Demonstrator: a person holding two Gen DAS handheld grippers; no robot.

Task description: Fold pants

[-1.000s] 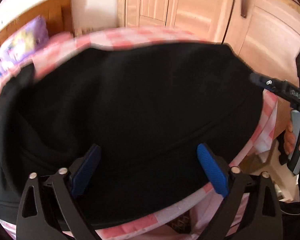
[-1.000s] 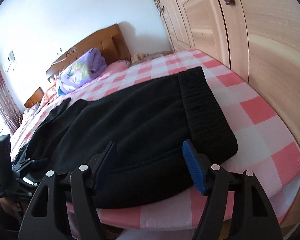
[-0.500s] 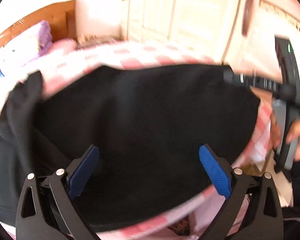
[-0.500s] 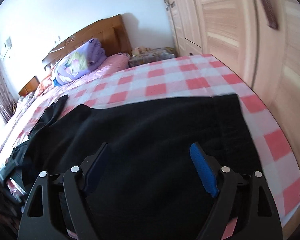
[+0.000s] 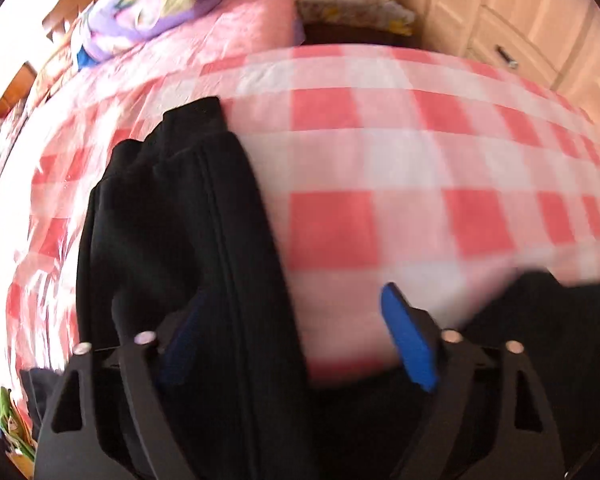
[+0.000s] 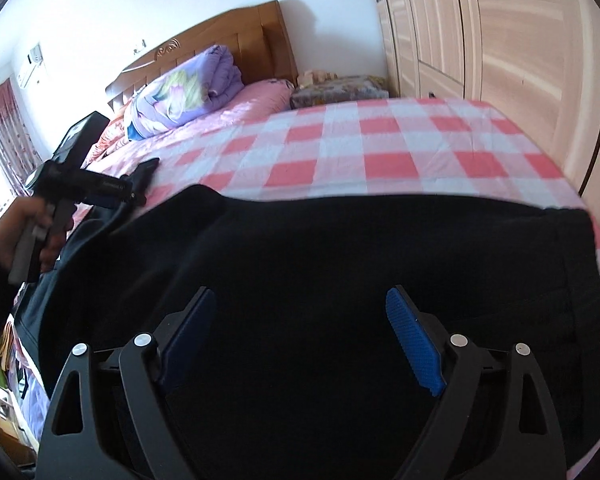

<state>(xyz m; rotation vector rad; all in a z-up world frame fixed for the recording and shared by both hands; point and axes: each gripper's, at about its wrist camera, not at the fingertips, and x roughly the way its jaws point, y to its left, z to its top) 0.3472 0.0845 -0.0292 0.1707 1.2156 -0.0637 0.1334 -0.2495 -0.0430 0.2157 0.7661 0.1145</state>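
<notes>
The black fabric pants are lying on the pink-and-white checked bedsheet, spreading beneath the right gripper, whose jaws are opening, gripping nothing. The left gripper is closing, unclenched, astride a pant leg's edge.

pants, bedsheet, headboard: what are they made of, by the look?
Pants: black, matte, soft knit, probably fleece or jersey; the ribbed band at the right edge suggests sweatpants.
Bedsheet: thin woven cloth, likely cotton, in pink and white checks with fine creases.
Headboard: varnished brown wood with a carved scroll on top.
</notes>
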